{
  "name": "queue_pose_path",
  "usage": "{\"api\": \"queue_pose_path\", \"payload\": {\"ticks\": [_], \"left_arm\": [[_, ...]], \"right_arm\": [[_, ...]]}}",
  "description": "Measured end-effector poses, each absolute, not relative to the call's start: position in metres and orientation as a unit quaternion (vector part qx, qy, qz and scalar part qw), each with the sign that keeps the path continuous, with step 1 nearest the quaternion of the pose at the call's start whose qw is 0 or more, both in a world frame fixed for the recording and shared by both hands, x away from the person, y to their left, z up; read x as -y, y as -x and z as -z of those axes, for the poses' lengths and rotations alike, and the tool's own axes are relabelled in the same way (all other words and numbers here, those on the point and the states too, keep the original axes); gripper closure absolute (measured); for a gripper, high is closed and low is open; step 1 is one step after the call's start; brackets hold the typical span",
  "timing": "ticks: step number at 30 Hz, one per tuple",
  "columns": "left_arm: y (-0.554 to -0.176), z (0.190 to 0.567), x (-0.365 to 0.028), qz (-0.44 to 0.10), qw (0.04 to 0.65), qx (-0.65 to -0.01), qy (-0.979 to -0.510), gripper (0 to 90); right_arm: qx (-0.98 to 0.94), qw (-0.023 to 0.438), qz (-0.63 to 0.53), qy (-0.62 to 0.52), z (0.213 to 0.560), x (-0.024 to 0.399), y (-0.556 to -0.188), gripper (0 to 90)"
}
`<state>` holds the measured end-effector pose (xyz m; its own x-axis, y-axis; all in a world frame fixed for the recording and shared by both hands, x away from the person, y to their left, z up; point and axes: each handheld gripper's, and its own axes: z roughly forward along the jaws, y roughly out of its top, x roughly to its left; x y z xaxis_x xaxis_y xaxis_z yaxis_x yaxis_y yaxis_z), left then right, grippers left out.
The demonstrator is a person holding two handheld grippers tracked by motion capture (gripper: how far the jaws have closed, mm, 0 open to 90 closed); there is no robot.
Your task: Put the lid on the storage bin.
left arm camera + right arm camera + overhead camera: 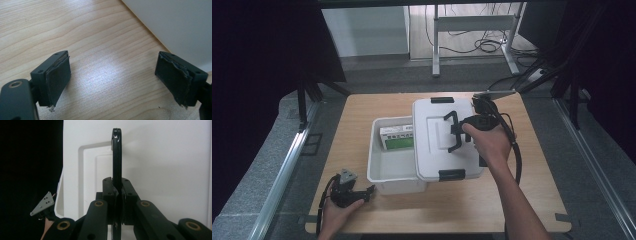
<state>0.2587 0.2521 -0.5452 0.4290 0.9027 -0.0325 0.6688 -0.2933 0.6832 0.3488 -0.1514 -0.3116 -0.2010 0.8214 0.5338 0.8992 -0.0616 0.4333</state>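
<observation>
Table [362, 115]: light wood, seen from above, with dark floor around it and a desk frame and cables beyond its far edge.

Box [379, 170]: white, open-topped, near the middle of the table. We see a carton [398, 137] with a green and white face lying inside, toward the far end.

Lid [432, 150]: white, with a black clip at its far edge and another at its near edge. It sits askew over the right part of the box, tilted, so the left part of the box is uncovered (we cannot tell how much of the lid touches the rim).

Handle [453, 131]: black, a bail on top of the lid, standing up from the lid's recessed panel.

Right gripper [468, 126]: held in the right hand [488, 142] over the lid. In the right gripper view its jaws are together, clamped on the handle [117, 157], which rises edge-on between them against the white lid [162, 170].

Left gripper [362, 192]: held in the left hand [339, 212] at the near left of the table, just beside the box's near left corner. In the left gripper view we log the jaws wide apart with nothing between them, over bare wood [100, 50], the box wall [180, 25] at upper right.
</observation>
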Motion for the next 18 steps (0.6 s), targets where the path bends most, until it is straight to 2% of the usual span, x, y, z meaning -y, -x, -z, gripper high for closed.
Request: {"api": "queue_pose_path", "payload": {"ticks": [18], "left_arm": [[-0.259, 0.545, -0.252, -0.183, 0.319, -0.502, -0.783, 13.0]], "right_arm": [[0.695, 0.063, 0.355, 0.622, 0.308, 0.111, -0.357, 84.7]]}}
